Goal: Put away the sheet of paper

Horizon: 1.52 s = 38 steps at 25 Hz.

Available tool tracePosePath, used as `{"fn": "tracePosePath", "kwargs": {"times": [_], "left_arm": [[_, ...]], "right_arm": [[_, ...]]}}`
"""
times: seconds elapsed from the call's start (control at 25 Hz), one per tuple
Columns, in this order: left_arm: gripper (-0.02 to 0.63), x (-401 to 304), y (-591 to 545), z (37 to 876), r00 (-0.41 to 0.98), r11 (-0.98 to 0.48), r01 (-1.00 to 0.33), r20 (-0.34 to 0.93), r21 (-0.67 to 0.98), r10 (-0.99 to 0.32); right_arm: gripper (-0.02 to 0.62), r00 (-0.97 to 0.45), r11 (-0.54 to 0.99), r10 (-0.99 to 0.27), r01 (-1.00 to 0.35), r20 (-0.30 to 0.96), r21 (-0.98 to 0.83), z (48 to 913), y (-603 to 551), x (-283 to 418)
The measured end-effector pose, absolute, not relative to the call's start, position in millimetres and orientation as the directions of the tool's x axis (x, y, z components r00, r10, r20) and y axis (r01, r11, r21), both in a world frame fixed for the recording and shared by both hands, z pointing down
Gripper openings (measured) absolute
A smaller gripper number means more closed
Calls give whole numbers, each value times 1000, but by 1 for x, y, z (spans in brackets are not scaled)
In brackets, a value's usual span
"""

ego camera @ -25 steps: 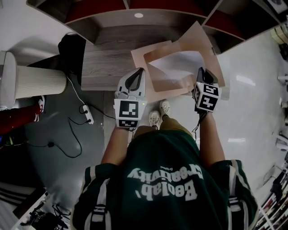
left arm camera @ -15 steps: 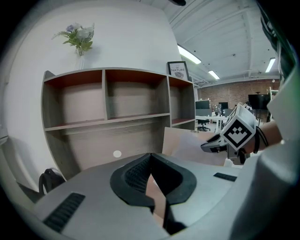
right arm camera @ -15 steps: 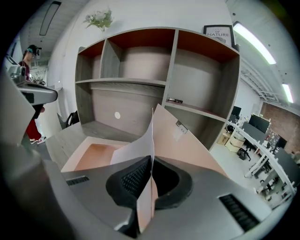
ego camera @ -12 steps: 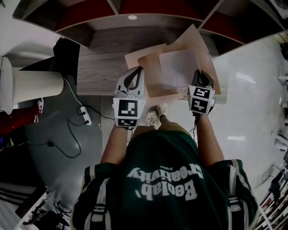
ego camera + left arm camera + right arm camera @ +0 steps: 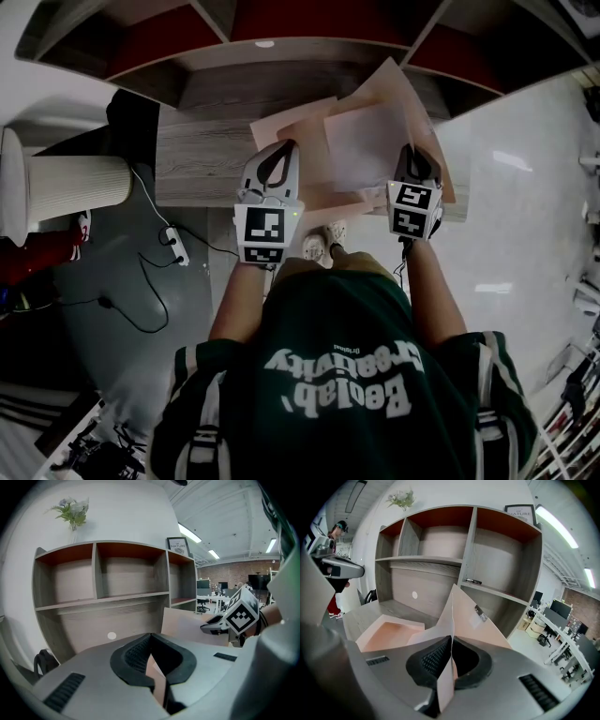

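The left gripper [image 5: 281, 157] has its jaws closed on the near edge of the pink folder [image 5: 298, 127], which is over the wooden shelf [image 5: 202, 150]. The sheet of paper [image 5: 361, 141] lies against the folder, at 2 o'clock from this gripper. The right gripper [image 5: 413, 161], at 4 o'clock of the sheet, pinches its edge with the jaws pressed together.

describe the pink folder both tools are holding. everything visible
The pink folder looks like thin, matte, pale pink card, with flaps partly spread. A lighter sheet lies within it. The left tool and right tool are each shut on its near edge. It sits over the wooden ledge of the shelf unit; whether it rests there is unclear. In the right gripper view one flap stands upright, carrying a small tag.
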<state>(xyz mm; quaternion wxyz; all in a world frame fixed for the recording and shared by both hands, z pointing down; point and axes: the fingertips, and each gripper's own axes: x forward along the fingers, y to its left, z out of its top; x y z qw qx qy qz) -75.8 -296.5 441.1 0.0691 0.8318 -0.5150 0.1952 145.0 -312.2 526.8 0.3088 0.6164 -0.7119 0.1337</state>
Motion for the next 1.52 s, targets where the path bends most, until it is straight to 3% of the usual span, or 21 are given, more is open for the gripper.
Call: {"fn": "tracePosePath", "kwargs": {"times": [0.68, 1.24, 1.32, 1.36, 1.52], "left_arm": [[18, -65, -295, 444, 346, -402, -912, 371, -82, -862], [18, -76, -295, 450, 345, -397, -915, 375, -70, -860], [18, -76, -294, 448, 346, -398, -914, 372, -72, -861], [18, -76, -294, 447, 347, -399, -914, 370, -73, -862], [18, -77, -293, 447, 350, -401, -913, 367, -71, -862]], "right_arm": [[34, -103, 304, -806, -917, 583, 258, 532, -324, 151], [37, -104, 299, -801, -923, 590, 243, 537, -322, 149], [60, -105, 302, -795, -923, 598, 240, 539, -320, 149], [114, -107, 307, -793, -921, 600, 241, 539, -319, 149], [120, -113, 320, -789, -915, 604, 246, 541, -318, 147]]}}
